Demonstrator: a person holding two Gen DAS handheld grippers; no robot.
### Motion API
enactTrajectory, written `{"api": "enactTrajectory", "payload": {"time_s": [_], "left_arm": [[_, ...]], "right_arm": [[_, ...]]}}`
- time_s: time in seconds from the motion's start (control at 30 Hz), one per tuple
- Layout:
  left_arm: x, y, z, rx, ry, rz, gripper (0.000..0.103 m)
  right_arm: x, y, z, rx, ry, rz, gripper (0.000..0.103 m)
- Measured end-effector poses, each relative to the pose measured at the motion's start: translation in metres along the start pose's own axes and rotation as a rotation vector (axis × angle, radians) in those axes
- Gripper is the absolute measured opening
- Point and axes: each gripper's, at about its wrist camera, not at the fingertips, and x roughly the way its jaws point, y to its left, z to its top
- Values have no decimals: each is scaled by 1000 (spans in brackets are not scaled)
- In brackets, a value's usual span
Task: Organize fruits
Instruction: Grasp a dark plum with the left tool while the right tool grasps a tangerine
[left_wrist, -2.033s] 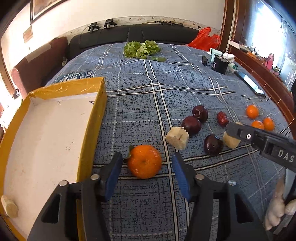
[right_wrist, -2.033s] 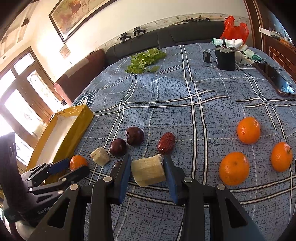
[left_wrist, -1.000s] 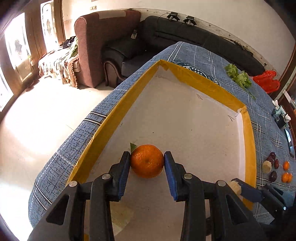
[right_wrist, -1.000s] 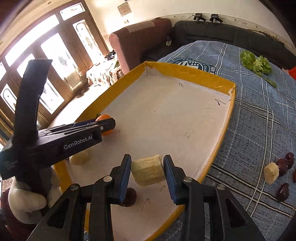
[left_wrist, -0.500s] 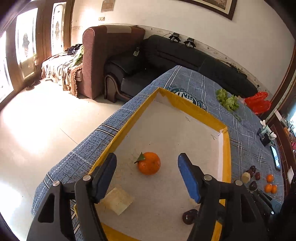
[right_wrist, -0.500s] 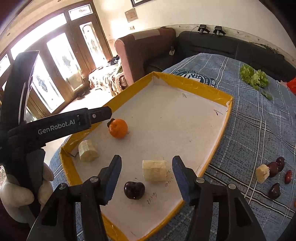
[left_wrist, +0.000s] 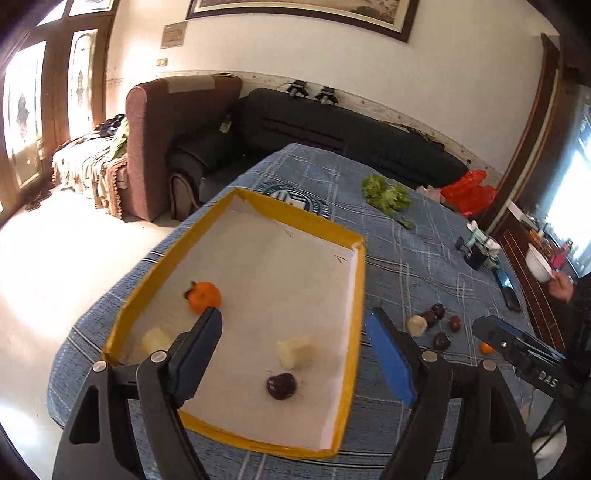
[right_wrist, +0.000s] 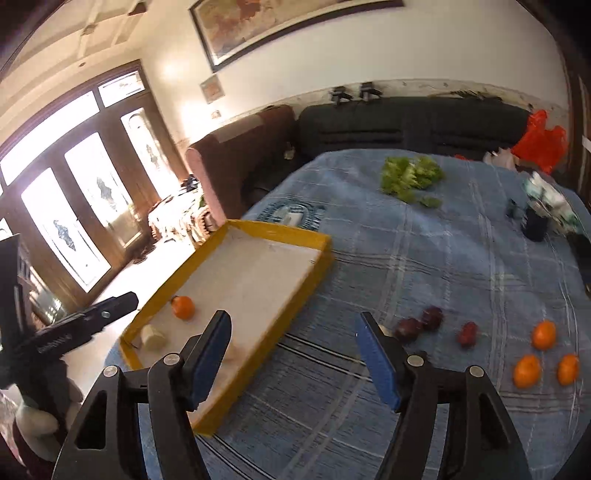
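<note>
In the left wrist view the left gripper (left_wrist: 295, 354) fills the bottom of the frame, its jaws spread wide and just opened further, with nothing between the pads. Behind it lies the tray (left_wrist: 354, 332), yellow-rimmed and white inside, reaching from lower centre towards the middle. Inside, nearest, sits a dark fruit (left_wrist: 281, 386); just beyond it a pale chunk (left_wrist: 295, 352); at the left wall a second chunk (left_wrist: 157, 339); further up the left side an orange (left_wrist: 204, 295), partly behind the left fingertip. The upper half of the tray floor is bare. At the right edge the right gripper (left_wrist: 517, 350) pokes in over the cloth (left_wrist: 406, 266).

In the right wrist view the right gripper (right_wrist: 293, 354) is likewise wide apart, its jaws freshly opened, gripping nothing. Its left finger overlaps the tray's (right_wrist: 291, 310) near right corner, so what lies there is hidden. The orange (right_wrist: 183, 306) and one chunk (right_wrist: 153, 336) show at the tray's lower left. The left gripper (right_wrist: 85, 325) juts in from the left edge, above the tray's corner.

Right of centre, loose on the cloth (right_wrist: 443, 258), are two dark fruits (right_wrist: 421, 325) touching, a red one (right_wrist: 467, 334) near them, and three oranges (right_wrist: 543, 354) at the lower right, though motion blur makes their outlines soft. Between tray and fruits runs an open strip of cloth. Further up lie greens (right_wrist: 410, 175), a dark cup (right_wrist: 535, 225) at right, and a red bag (right_wrist: 539, 142) by the sofa (right_wrist: 406, 125).
</note>
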Motion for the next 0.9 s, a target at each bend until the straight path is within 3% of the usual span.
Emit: {"api": "enactTrajectory", "payload": {"time_s": [0.17, 0.3, 0.37, 0.53, 0.7, 0.77, 0.9], "left_arm": [[40, -67, -19, 83, 91, -99, 80], [72, -121, -36, 171, 146, -172, 80], [86, -145, -45, 225, 164, -183, 78], [117, -185, -57, 331, 196, -217, 55], [141, -195, -58, 374, 210, -244, 54], [149, -200, -58, 391, 219, -250, 53], [160, -212, -59, 439, 220, -256, 52]], "right_arm": [[-18, -125, -41, 234, 38, -183, 73], [-30, -172, -52, 299, 29, -256, 72], [-25, -183, -50, 286, 24, -291, 72], [-4, -190, -48, 270, 47, -357, 70], [12, -200, -52, 252, 74, -358, 55], [12, -200, -52, 246, 72, -350, 40], [12, -198, -55, 243, 68, -345, 39]]}}
